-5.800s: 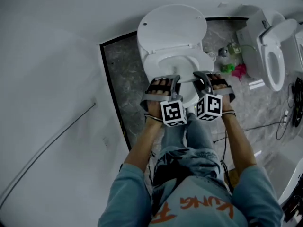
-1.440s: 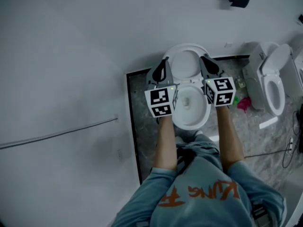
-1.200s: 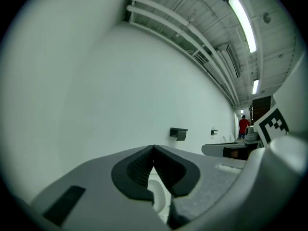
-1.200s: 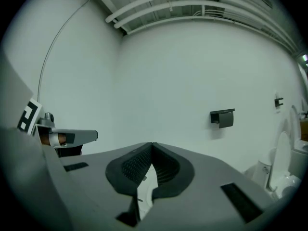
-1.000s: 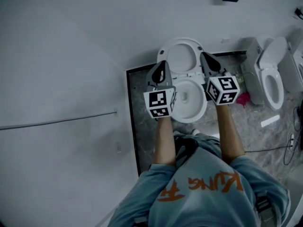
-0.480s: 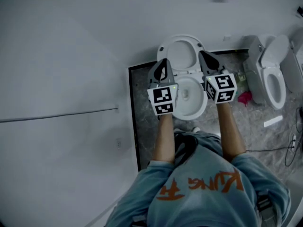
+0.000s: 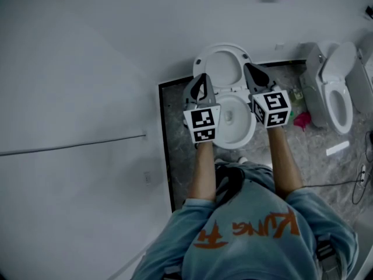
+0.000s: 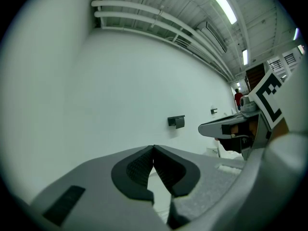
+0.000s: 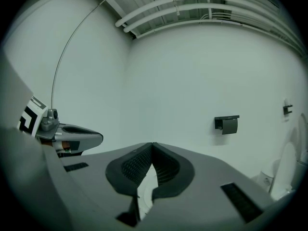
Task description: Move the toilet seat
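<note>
Left gripper (image 7: 201, 78): held in my left hand, pointing away from me, roughly level; jaws closed tip to tip, ribbed pads (image 8: 139, 168) meeting at the front, nothing between them. Its marker cube (image 7: 202, 125) sits at the near end, over my wrist. Right gripper (image 7: 249, 69): held in my right hand, level, alongside the left and apart from it; jaws likewise closed, pads (image 9: 137, 165) touching at the tips, empty. Its marker cube (image 7: 271, 108) is at the near end. Left forearm (image 7: 204, 171) and right forearm (image 7: 284, 162): both bare, stretched forward, almost parallel; blue sleeves at the elbows.
</note>
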`<state>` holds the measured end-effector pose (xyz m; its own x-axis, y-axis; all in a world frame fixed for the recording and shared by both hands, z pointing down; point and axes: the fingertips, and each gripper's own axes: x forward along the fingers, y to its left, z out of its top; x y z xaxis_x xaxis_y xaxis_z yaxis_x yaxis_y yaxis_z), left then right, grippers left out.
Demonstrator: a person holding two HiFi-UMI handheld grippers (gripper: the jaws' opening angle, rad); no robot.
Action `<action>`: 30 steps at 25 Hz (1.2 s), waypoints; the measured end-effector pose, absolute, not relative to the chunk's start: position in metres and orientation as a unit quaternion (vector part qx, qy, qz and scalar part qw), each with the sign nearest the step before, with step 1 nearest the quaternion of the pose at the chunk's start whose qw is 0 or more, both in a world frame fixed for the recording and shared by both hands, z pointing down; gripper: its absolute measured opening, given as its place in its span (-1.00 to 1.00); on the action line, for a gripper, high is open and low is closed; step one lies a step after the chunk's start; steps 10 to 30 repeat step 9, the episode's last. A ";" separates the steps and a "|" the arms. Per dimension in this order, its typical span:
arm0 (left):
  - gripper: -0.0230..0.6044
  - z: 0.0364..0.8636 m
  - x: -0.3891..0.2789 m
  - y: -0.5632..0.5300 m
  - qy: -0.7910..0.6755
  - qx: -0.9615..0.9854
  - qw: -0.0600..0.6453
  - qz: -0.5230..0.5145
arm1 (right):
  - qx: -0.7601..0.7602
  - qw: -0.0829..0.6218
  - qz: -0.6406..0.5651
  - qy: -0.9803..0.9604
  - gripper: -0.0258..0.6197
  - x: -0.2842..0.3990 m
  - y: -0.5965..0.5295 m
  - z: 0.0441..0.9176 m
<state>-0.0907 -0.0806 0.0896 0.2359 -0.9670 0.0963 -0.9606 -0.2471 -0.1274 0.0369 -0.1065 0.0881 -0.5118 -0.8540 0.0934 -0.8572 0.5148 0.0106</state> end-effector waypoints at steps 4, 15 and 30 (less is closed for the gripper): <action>-0.92 0.092 -0.090 -0.084 0.614 -0.785 0.023 -0.083 | 0.491 0.046 0.018 -0.870 -0.93 0.037 -0.110 0.089; -0.92 0.092 -0.093 -0.083 0.617 -0.783 0.023 -0.077 | 0.486 0.052 0.016 -0.872 -0.93 0.033 -0.109 0.090; -0.92 0.092 -0.093 -0.083 0.617 -0.783 0.023 -0.077 | 0.486 0.052 0.016 -0.872 -0.93 0.033 -0.109 0.090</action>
